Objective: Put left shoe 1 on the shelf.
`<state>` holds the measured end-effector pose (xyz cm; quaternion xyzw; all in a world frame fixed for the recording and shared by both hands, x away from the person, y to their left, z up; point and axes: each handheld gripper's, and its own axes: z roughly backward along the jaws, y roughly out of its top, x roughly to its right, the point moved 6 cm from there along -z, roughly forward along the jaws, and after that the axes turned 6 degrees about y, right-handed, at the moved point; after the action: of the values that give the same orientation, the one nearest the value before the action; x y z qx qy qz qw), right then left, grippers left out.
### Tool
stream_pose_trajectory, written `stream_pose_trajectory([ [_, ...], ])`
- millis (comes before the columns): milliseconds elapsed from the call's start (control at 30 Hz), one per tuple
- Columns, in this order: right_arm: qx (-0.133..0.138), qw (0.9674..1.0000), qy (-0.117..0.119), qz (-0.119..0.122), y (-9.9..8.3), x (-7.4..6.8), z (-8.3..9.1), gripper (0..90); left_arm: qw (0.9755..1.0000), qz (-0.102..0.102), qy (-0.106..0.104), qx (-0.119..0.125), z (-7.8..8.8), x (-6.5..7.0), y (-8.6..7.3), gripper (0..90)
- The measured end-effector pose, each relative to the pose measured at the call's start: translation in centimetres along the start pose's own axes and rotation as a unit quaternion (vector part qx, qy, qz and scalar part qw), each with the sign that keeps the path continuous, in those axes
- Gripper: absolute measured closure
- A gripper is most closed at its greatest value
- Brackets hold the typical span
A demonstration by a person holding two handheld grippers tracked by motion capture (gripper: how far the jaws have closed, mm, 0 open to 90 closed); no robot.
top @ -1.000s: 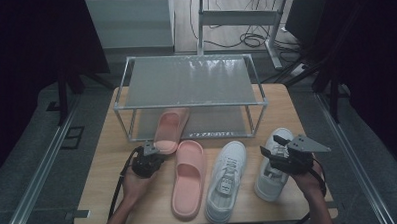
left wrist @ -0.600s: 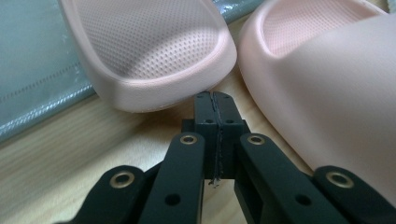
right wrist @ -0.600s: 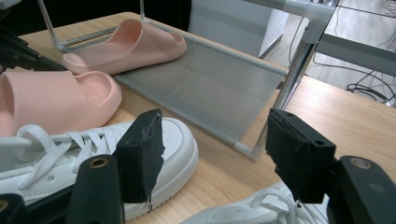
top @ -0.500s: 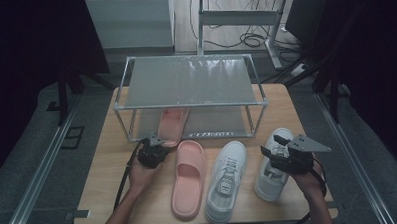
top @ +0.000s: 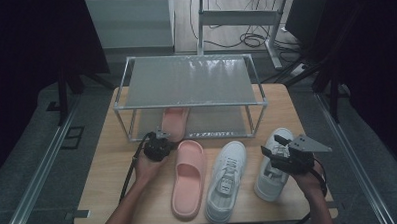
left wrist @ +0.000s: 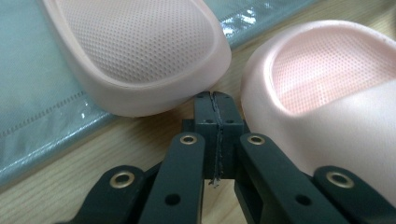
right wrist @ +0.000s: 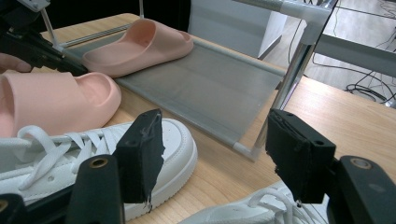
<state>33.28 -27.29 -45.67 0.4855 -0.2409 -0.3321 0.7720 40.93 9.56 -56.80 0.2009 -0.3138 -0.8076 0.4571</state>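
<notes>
One pink slipper (top: 174, 119) lies on the lower shelf of a metal rack (top: 191, 106); its rounded end (left wrist: 140, 51) sits just ahead of my left gripper (left wrist: 215, 100). That gripper (top: 162, 137) is shut with nothing between its jaws, tips at or touching the slipper's edge. The second pink slipper (top: 189, 177) lies on the table beside it, close on the right in the left gripper view (left wrist: 327, 98). My right gripper (right wrist: 215, 158) is open and hovers over the right white sneaker (top: 272, 167), holding nothing. The other white sneaker (right wrist: 70, 154) lies in the middle.
The rack's front right post (right wrist: 289, 84) stands just ahead of the right gripper. The rack's top shelf (top: 188, 80) is bare mesh. The wooden table (top: 113, 160) has free surface at its left and right edges. Cables and a desk frame lie on the floor beyond.
My left gripper has moved forward toward the rack, and the pink slipper ahead of it has slid farther onto the lower shelf. The right gripper has stayed put.
</notes>
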Motion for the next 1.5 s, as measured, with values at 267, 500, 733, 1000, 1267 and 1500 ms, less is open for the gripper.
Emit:
stream_pose_trajectory([
  [267,-0.001,1.0,0.002,-0.001,0.0,0.0,0.0,37.8,1.0,0.0,-0.002,0.0,-0.6,-0.1,0.8,90.0],
  [500,-0.001,1.0,0.002,-0.001,0.0,-0.1,0.0,37.8,0.9999,0.008,-0.001,-0.006,-1.2,-0.2,1.0,90.0],
  [733,-0.002,1.0,0.002,-0.002,-0.1,0.0,0.0,37.9,0.9999,0.01,-0.002,-0.013,-1.5,0.1,1.3,89.9],
  [1000,-0.001,1.0,0.002,-0.001,0.0,0.0,0.1,38.0,1.0,0.007,0.0,0.0,-0.4,0.1,1.0,89.0],
  [1267,0.002,1.0,-0.003,-0.005,0.0,0.3,0.4,38.1,0.9996,0.006,-0.014,0.022,2.8,0.2,-0.5,90.0],
  [1500,-0.004,1.0,-0.001,-0.004,-0.1,0.1,0.1,38.1,0.9978,0.01,-0.036,0.055,6.2,1.2,-2.0,90.0],
])
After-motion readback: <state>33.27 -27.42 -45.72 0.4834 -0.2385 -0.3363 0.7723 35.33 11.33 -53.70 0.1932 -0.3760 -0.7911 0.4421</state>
